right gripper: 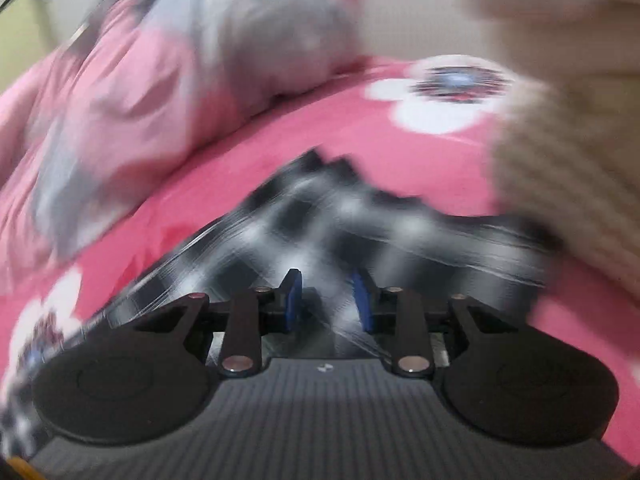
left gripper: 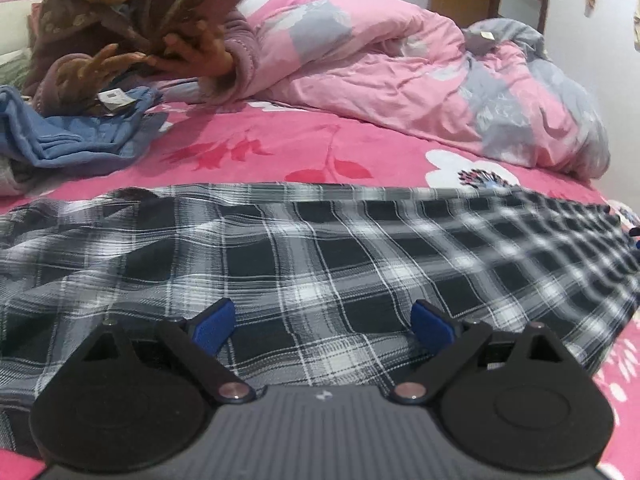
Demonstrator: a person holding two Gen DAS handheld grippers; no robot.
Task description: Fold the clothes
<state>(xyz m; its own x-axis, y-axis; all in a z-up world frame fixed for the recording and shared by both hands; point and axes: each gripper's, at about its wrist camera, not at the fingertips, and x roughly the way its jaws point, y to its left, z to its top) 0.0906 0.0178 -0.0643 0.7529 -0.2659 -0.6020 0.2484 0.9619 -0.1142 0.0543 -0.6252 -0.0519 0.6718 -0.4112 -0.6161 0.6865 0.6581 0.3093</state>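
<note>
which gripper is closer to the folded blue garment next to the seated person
Left, likely. The left gripper hangs open above the plaid shirt, the blue garment beyond it. The right gripper's blurred view never shows it.

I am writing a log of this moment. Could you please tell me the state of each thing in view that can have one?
plaid shirt: spread flat on the bed, unfolded
left gripper: open, above the shirt
right gripper: narrow gap over blurred plaid cloth, grip unclear
blue garment: folded, lying on the bed
pink quilt: bunched up
phone: held in a person's hand
</note>
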